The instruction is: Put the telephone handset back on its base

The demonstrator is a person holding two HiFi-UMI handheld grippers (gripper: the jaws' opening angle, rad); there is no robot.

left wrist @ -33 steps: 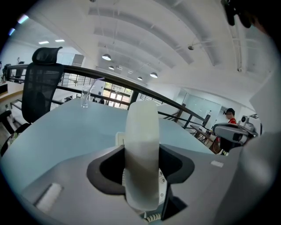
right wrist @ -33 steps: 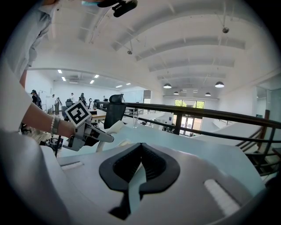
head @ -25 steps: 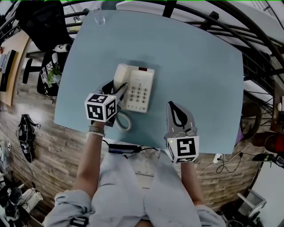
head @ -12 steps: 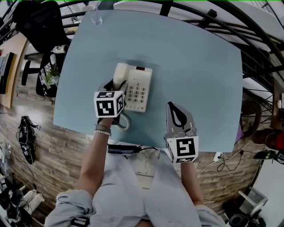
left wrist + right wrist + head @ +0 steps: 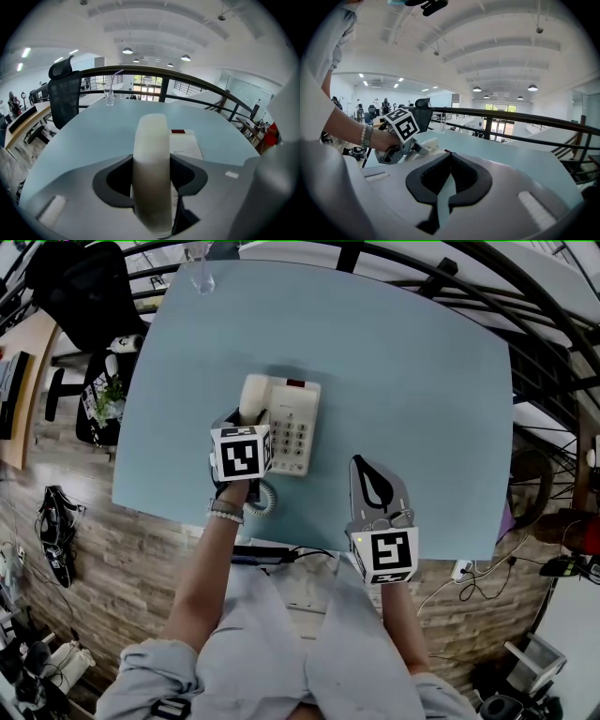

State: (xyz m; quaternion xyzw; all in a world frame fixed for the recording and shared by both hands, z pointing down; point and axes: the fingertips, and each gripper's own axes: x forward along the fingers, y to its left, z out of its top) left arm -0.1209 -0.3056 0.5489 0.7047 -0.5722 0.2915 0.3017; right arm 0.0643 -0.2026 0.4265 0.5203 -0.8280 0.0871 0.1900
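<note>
The left gripper [image 5: 151, 169] squeezes the white handset [image 5: 254, 395] between its jaws. The handset lies along the left side of the phone base [image 5: 298, 432] on the blue table [image 5: 412, 381]. Since a second ago, this gripper has slid right, closer to the base. The right gripper [image 5: 363, 465] stays put, jaws closed on nothing.

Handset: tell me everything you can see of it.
The handset is cream, smooth plastic, long and gently curved. It lies along the left side of the base, its middle clamped by the left gripper, one jaw on each side. A coiled cord trails at its near end. Whether it is fully seated cannot be told.
</note>
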